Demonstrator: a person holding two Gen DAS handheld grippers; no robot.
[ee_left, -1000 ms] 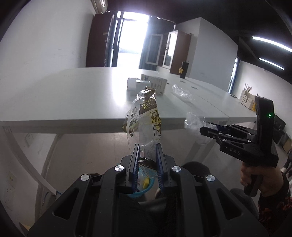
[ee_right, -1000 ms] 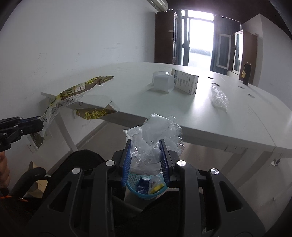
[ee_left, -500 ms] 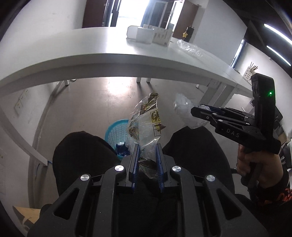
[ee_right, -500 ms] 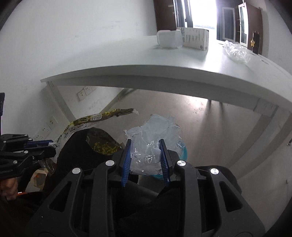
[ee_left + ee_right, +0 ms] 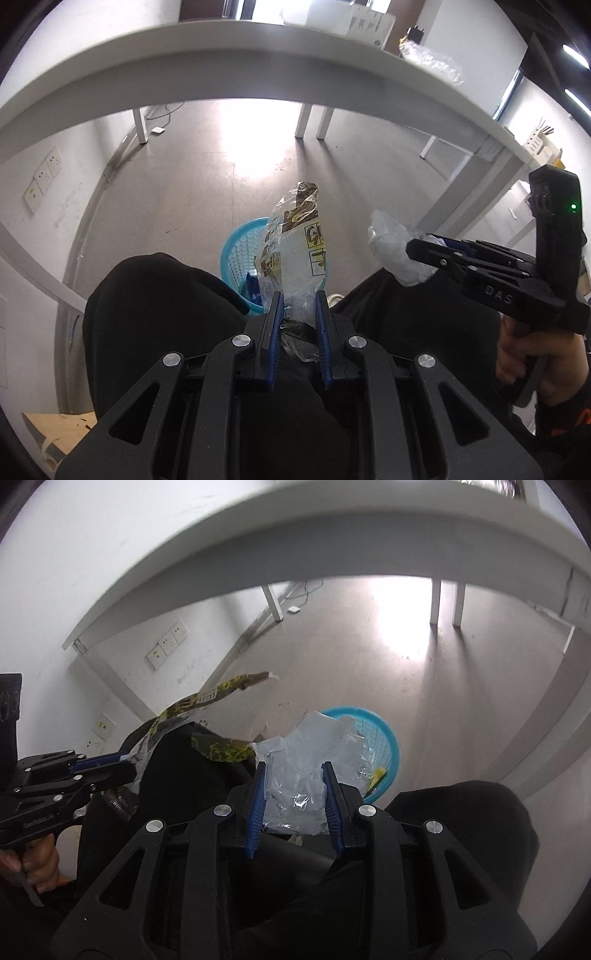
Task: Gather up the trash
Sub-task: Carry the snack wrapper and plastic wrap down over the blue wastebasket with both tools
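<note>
My left gripper (image 5: 297,301) is shut on a clear wrapper with brown and yellow print (image 5: 295,243), which stands up between the blue pads. My right gripper (image 5: 295,775) is shut on a crumpled clear plastic bag (image 5: 306,753). Below both, on the floor between the person's black-clad knees, stands a blue mesh basket (image 5: 236,251) with some trash inside; its rim (image 5: 388,738) shows past the bag in the right wrist view. In the left wrist view the right gripper (image 5: 410,245) holds its bag (image 5: 391,247) at the right. The right wrist view shows the left gripper (image 5: 125,762) at the left with the printed wrapper (image 5: 207,701).
A white table edge (image 5: 258,44) arches overhead, its legs (image 5: 306,122) standing on the grey floor. More clear plastic (image 5: 432,62) and boxes lie on the tabletop. Wall sockets (image 5: 168,644) sit at the left. A cardboard piece (image 5: 55,428) lies at lower left.
Both grippers have sunk from table height to below the tabletop and tipped downward, each still gripping its trash. The blue basket now lies in plain view beneath them.
</note>
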